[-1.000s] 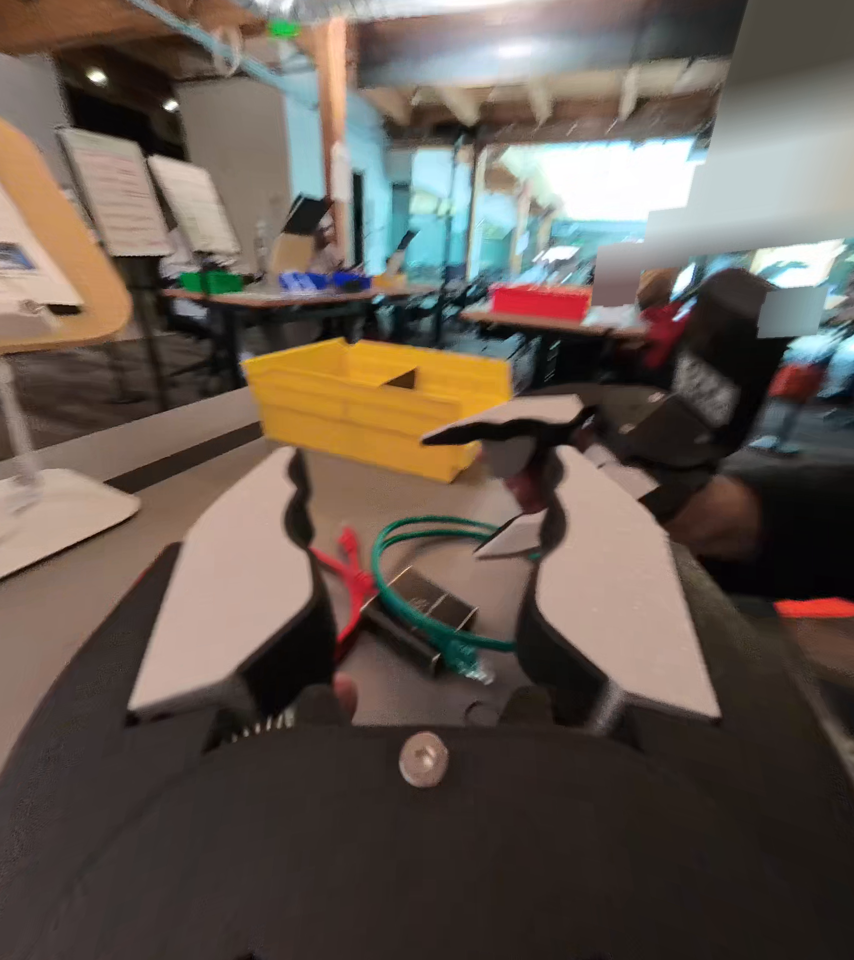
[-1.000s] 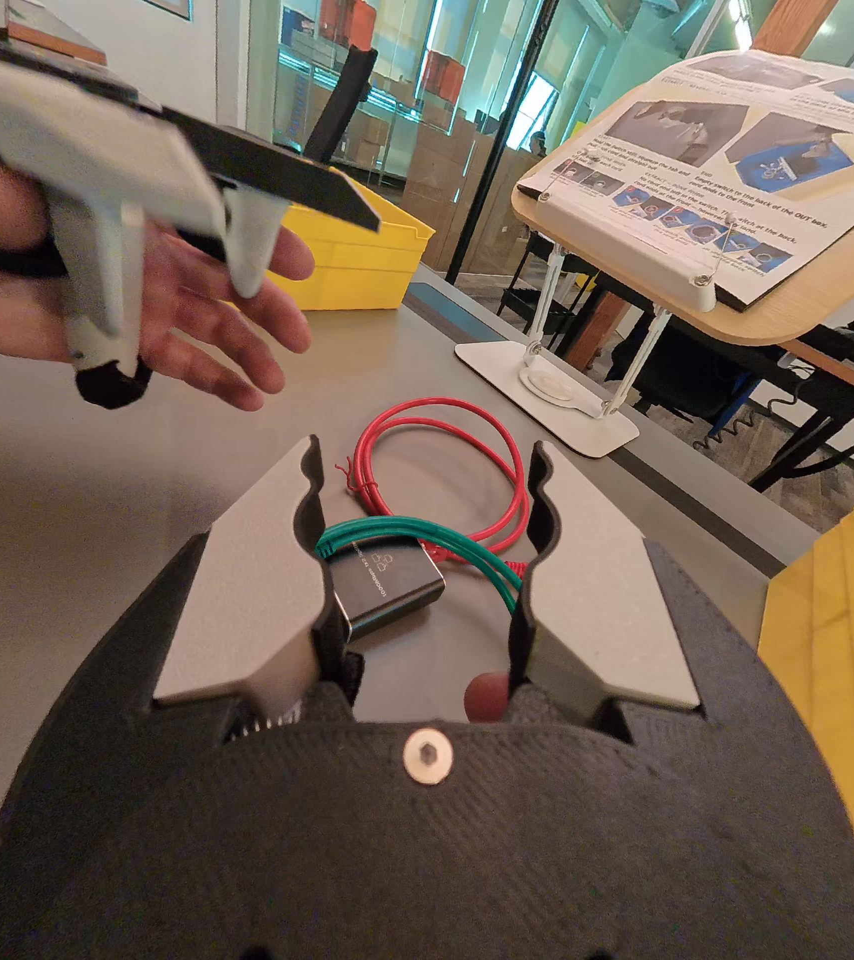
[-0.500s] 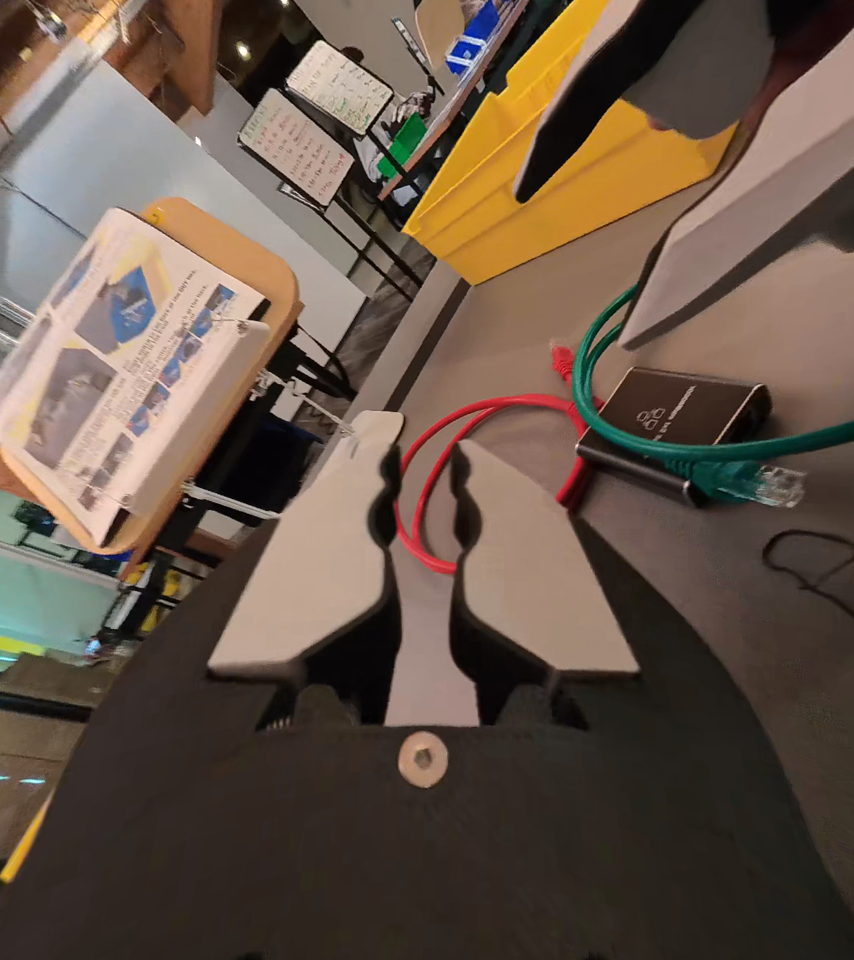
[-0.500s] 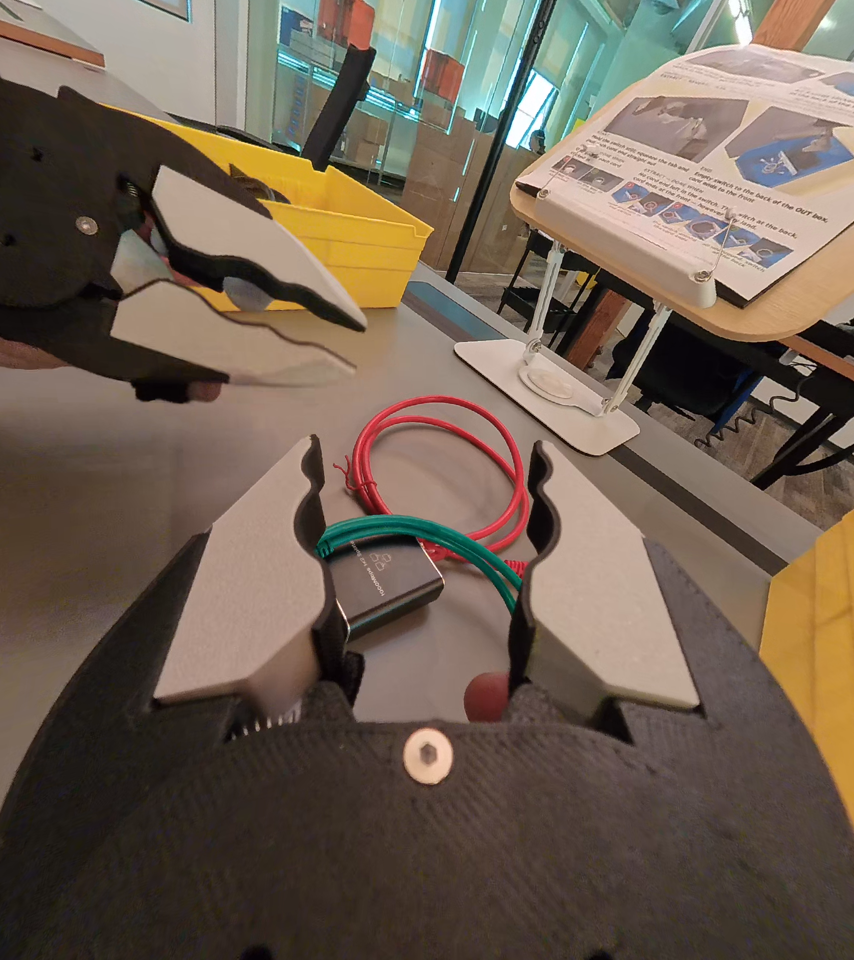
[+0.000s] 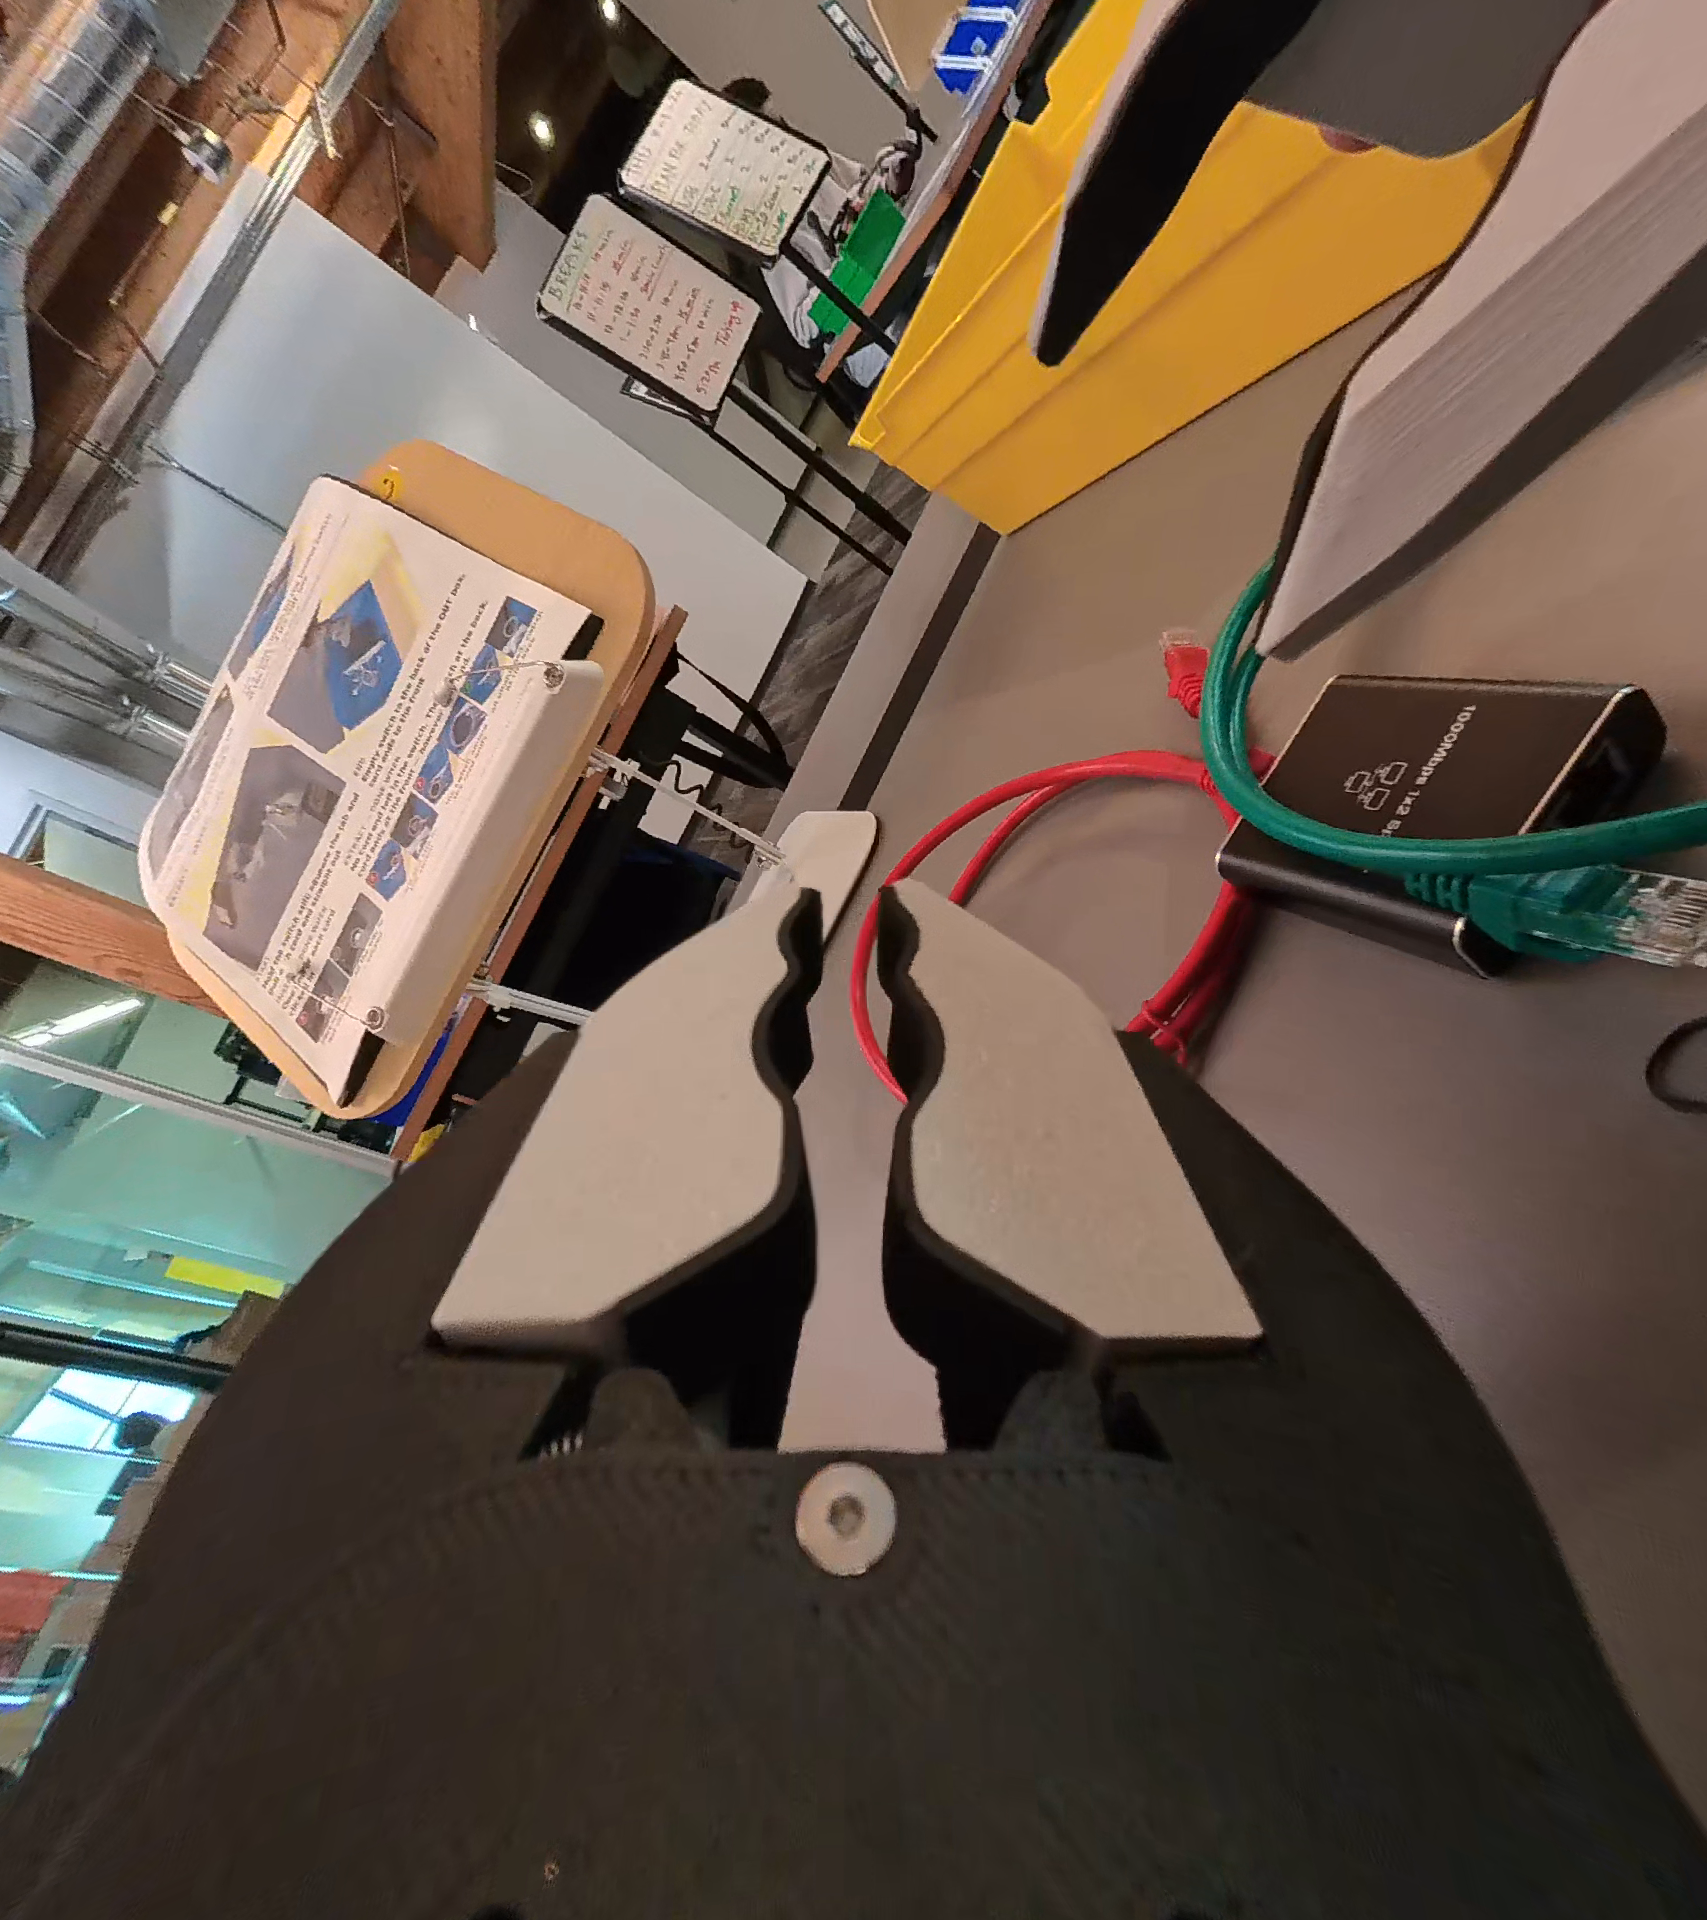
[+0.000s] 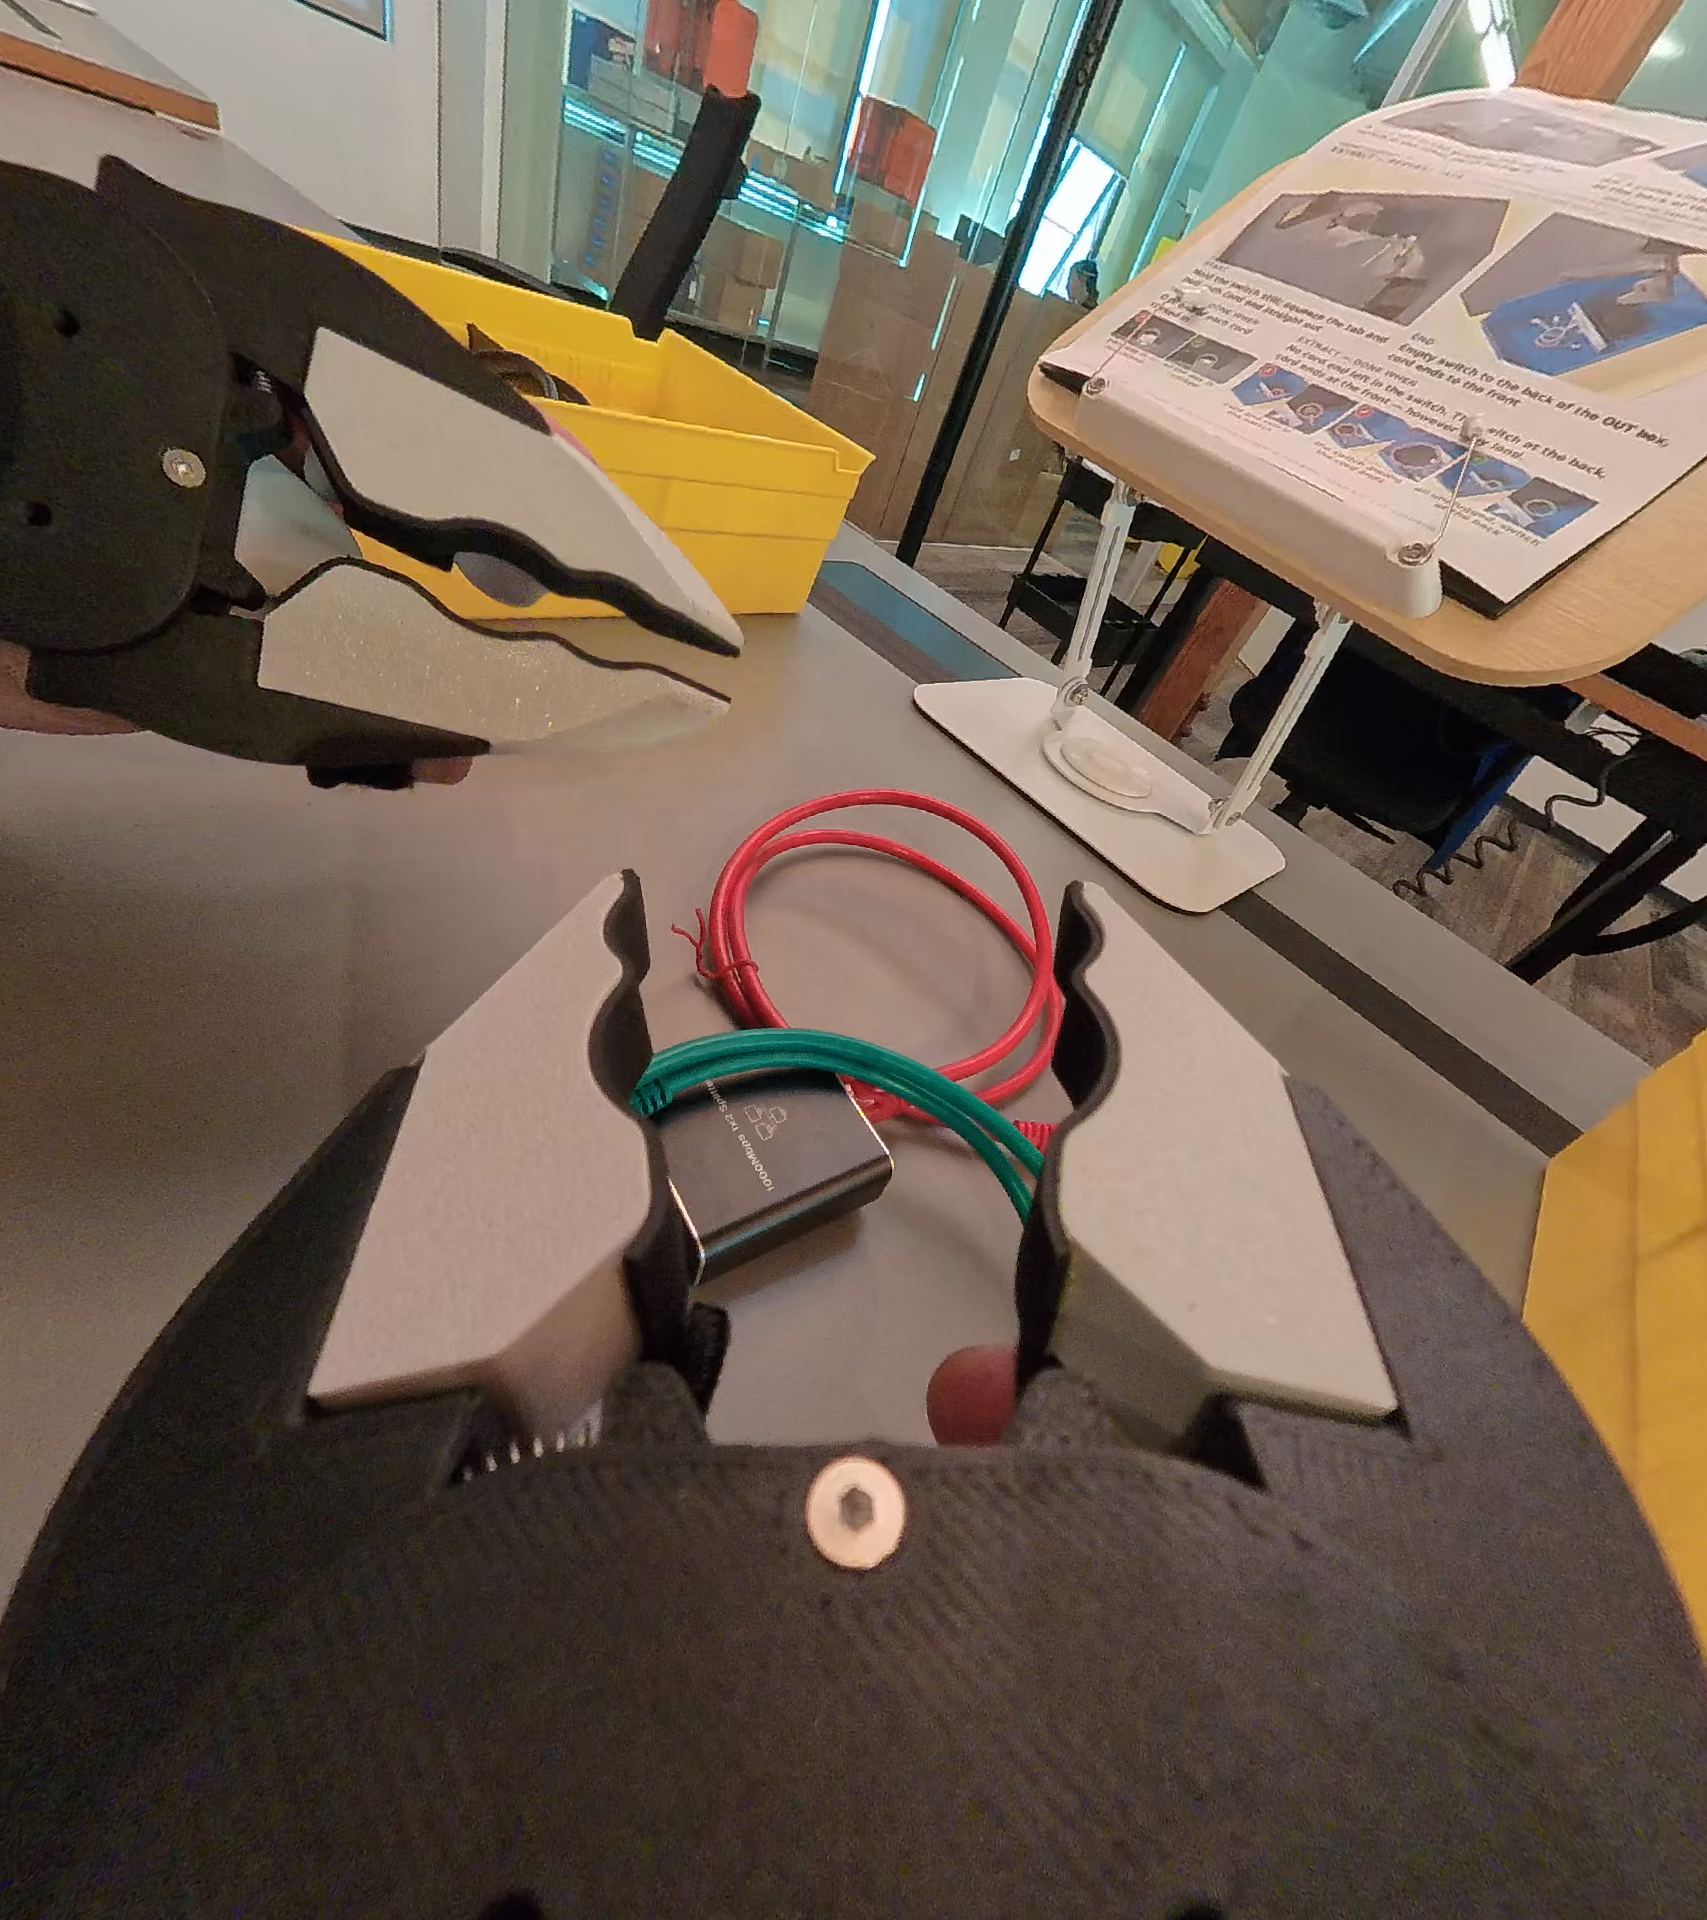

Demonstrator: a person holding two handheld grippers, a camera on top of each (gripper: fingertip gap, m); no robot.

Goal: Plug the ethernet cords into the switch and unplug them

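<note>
White printed lettering and a small network symbol are showing on the top face of the black switch [image 5: 1431, 790] [image 6: 776, 1164] lying on the table. A printed instruction sheet [image 5: 361, 769] [image 6: 1451, 343] with photos and lines of black text is lying clipped on a tilted wooden stand [image 5: 620, 582]. Two whiteboards [image 5: 651, 312] in the background are carrying handwritten lines in red, green and black marker.

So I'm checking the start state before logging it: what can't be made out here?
- Switch ports: right wrist view, near end behind the right gripper's finger; left wrist view, too dark.
- Red cord plug state: under the switch and green cord.
- Yellow bin contents: wall hides them.
</note>
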